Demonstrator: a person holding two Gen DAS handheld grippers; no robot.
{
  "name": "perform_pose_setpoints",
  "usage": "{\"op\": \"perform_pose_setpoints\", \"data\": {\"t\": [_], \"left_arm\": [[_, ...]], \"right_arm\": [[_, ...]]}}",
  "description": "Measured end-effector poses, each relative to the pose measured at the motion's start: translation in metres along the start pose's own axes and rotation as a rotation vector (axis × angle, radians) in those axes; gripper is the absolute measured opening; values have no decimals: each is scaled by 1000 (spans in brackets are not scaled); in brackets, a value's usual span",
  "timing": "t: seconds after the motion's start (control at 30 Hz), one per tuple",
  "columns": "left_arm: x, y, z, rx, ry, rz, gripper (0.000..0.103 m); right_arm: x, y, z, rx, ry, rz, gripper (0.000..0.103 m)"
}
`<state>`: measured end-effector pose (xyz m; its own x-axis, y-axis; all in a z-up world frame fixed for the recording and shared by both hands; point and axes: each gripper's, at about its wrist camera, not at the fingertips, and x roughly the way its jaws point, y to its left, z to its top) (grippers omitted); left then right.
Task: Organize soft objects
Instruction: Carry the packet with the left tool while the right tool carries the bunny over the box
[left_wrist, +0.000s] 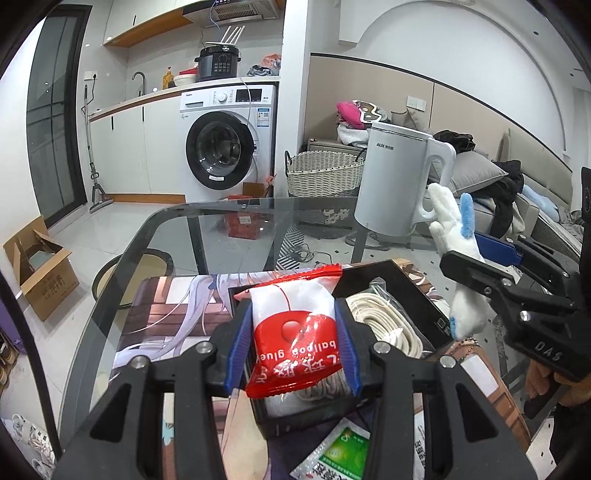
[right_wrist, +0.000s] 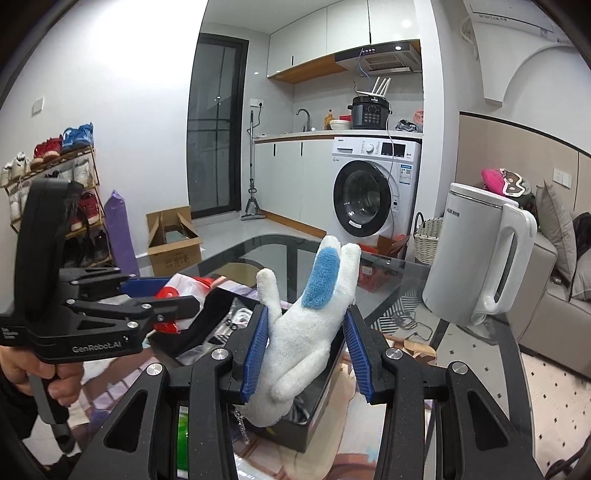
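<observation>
- A lived-in kitchen corner here: a washing machine (left_wrist: 225, 138) against the back wall, and up front a glass desk (left_wrist: 177, 236) with a printed mat (left_wrist: 173, 317) laid over it.
- Left claw (left_wrist: 291, 347) first: its blue pads are pressed onto both sides of a red-and-white packet (left_wrist: 291, 332) printed "balloon glue", pinching it firmly.
- That packet hangs above the near end of a black box (left_wrist: 373, 275) which sits on the mat.
- Inside the box, just right of the packet, lies a coil of cream cord (left_wrist: 384, 325); what lies beneath the packet is hard to make out.
- Over to the right claw (right_wrist: 306, 347): it pinches a white plush toy (right_wrist: 306, 332) with a blue patch on one of its upright ears, the pads pressing into the body on either side.
- The plush is held over the black box too, lifted off the desk, ears pointing up.
- In the left wrist view the right claw comes in from the right edge, the plush upright in its grip, beside the box's right side.
- Beyond it, a white electric kettle (left_wrist: 399, 181) stands on the far part of the glass.
- Near the bottom edge, a green-and-white sachet (left_wrist: 340, 454) lies on the mat just in front of the box.
- On the floor behind: a woven basket (left_wrist: 325, 177) and an open cardboard carton (left_wrist: 40, 269).
</observation>
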<state>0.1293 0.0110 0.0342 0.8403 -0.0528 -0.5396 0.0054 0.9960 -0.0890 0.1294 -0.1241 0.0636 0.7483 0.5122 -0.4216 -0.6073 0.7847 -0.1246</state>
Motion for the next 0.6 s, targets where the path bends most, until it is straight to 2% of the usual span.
{"op": "perform_pose_setpoints", "data": {"t": [0.3,0.6], "left_arm": [[16,4,-2,8,2,9,42],[31,3,-5,30,26,-3,42]], "right_arm": [[34,9,-7,-133,21,-68,42],[60,10,-26,-173,134,0,42]]}}
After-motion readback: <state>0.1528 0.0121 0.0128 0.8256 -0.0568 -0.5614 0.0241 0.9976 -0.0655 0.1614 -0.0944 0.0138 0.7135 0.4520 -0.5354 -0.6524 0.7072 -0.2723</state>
